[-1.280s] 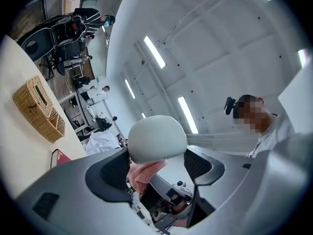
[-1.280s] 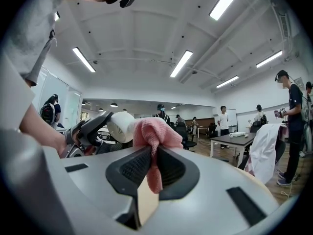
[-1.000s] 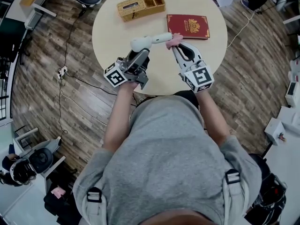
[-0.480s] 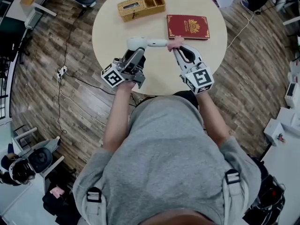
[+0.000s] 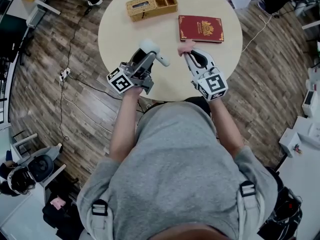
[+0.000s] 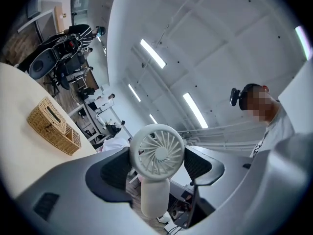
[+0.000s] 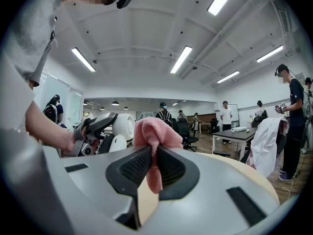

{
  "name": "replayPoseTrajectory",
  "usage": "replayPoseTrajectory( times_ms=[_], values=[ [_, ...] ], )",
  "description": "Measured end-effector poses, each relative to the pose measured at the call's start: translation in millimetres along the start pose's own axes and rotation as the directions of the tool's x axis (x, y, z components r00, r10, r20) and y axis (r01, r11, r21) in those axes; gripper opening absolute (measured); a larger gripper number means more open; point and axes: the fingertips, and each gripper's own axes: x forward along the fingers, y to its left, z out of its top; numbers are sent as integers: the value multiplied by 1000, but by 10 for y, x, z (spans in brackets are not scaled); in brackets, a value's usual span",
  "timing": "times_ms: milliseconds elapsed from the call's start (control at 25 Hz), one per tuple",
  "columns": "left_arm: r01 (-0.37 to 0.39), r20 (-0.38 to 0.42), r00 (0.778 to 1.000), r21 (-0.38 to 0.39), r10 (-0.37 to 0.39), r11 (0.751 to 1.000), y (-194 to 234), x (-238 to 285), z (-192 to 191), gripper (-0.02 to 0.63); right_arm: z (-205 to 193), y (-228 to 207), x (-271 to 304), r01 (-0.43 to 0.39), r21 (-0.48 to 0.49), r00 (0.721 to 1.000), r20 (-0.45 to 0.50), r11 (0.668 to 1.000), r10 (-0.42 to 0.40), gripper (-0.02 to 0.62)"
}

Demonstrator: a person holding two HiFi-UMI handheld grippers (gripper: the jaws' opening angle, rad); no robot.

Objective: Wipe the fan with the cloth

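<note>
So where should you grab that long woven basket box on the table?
Probably from above, jaws spanning the narrow width of the tan woven basket box. It lies flat and long on the round table, and its open end compartment also offers a thin wall to pinch.

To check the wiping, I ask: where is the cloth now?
In the head view the cloth is pinched in the right gripper over the table, just below the red book, apart from the fan in the left gripper.

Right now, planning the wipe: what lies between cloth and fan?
Only bare table shows, in the head view, between the cloth in the right tool and the fan in the left tool.
</note>
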Motion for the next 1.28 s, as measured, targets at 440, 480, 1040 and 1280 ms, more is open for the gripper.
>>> replayPoseTrajectory(
  times_ms=[440, 480, 1040, 1280],
  values=[
    [-107, -209, 963, 289, 172, 951, 38, 32, -237, 362, -46, 154, 10, -72, -2, 997, -25, 997, 72, 41],
    [-107, -229, 956, 313, 185, 944, 35, 38, -274, 362, -58, 148, 6, -73, -2, 997, -29, 997, 73, 41],
    [-86, -380, 861, 547, 338, 833, 115, -44, -619, 362, -291, 146, -47, -66, -20, 994, -89, 998, 63, 41],
    [-88, -382, 861, 538, 335, 839, 121, -89, -656, 360, -461, 96, -61, -49, 34, 991, -120, 998, 53, 41]
  ],
)
